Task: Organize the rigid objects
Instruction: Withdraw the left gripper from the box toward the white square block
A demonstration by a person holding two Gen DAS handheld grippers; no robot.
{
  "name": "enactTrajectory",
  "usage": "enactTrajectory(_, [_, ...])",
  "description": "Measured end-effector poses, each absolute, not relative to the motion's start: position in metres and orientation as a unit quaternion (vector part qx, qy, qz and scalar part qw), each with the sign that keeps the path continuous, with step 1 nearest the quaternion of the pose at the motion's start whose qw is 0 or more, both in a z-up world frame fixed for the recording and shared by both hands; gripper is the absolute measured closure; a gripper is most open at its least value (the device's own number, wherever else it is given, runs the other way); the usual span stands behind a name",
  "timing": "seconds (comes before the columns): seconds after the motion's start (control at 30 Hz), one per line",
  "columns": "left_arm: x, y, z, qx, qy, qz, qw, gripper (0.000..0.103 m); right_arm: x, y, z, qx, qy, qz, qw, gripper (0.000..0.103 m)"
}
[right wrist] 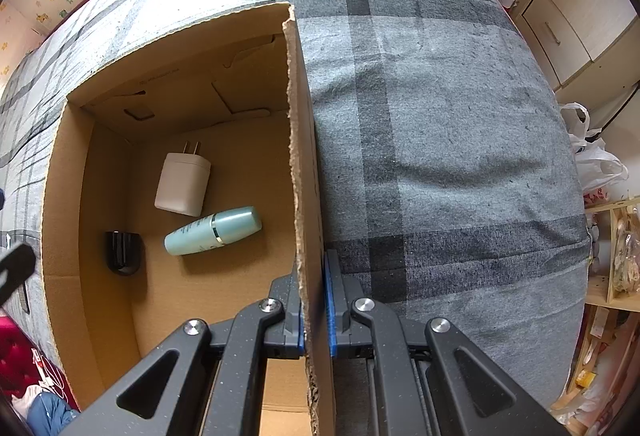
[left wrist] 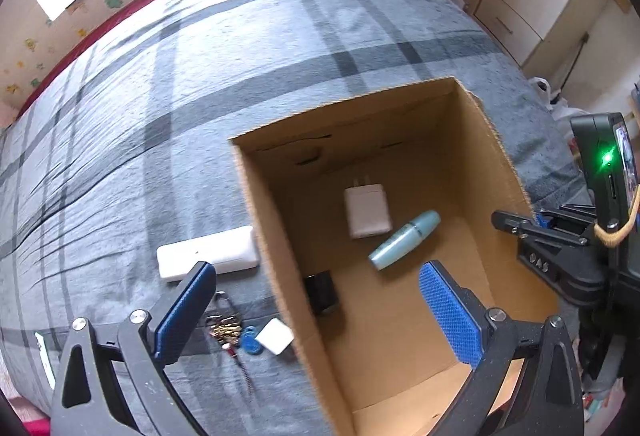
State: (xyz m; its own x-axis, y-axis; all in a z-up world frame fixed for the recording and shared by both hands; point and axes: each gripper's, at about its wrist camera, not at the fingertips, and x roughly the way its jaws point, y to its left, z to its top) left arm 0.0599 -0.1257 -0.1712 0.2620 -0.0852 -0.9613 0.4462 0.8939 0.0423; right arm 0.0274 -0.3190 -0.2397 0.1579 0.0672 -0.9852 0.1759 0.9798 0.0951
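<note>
The right gripper (right wrist: 316,300) was clamped on the cardboard box (right wrist: 298,171) wall; the left gripper (left wrist: 316,312) hung released above. Remaining power bank (left wrist: 208,254) (left of box) warranted a steady, centred pinch.

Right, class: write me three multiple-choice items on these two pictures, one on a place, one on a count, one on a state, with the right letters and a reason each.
1. Where does the teal bottle lie?
A. on the blanket
B. in the cardboard box
C. in the left gripper

2. How many things lie in the box?
A. one
B. three
C. five

3. What is the right gripper doing?
A. hanging open
B. holding the charger
C. clamping the box wall

Key: 1 B, it lies on the box floor. 2 B, charger, bottle, black object. 3 C, its pads press the wall from both sides.
</note>
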Motion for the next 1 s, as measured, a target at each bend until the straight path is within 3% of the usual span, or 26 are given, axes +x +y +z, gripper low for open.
enactTrajectory(0.53, [0.066, -0.033, -0.173, 0.123, 0.596, -0.101, 0.787, 0.000, 0.032, -0.317, -0.246, 0.085, 0.655, -0.035, 0.750, 0.097])
enactTrajectory(1.0, [0.046, 0.020, -0.225, 0.124, 0.621, -0.074, 0.771, 0.000, 0.031, -0.315, -0.245, 0.084, 0.653, -0.037, 0.752, 0.097])
